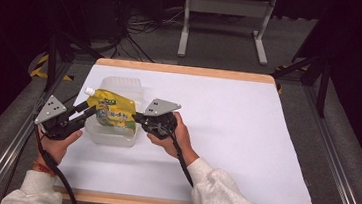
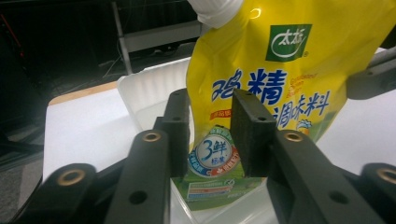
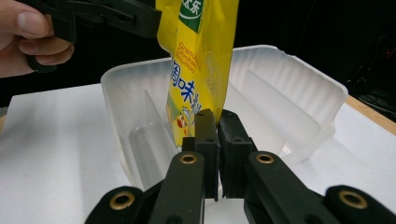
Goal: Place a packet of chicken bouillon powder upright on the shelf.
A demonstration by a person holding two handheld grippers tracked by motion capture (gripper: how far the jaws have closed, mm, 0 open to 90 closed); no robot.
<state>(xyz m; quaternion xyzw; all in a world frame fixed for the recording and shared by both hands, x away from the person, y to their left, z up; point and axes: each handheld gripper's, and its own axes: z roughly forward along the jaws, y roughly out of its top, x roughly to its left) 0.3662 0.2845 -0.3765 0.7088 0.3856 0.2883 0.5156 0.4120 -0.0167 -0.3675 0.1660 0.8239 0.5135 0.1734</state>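
Yellow pouch (image 1: 111,113) held upright over the clear tray (image 1: 115,137), pinched at its 3 o'clock edge by the right gripper (image 3: 217,122); left gripper (image 2: 212,135), parted astride it, is best withdrawn before lowering.

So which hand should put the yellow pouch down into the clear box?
Probably the right gripper: its jaws are shut on the yellow pouch's edge, right above the clear box. The left gripper's jaws stand apart around the pouch, not pressing it.
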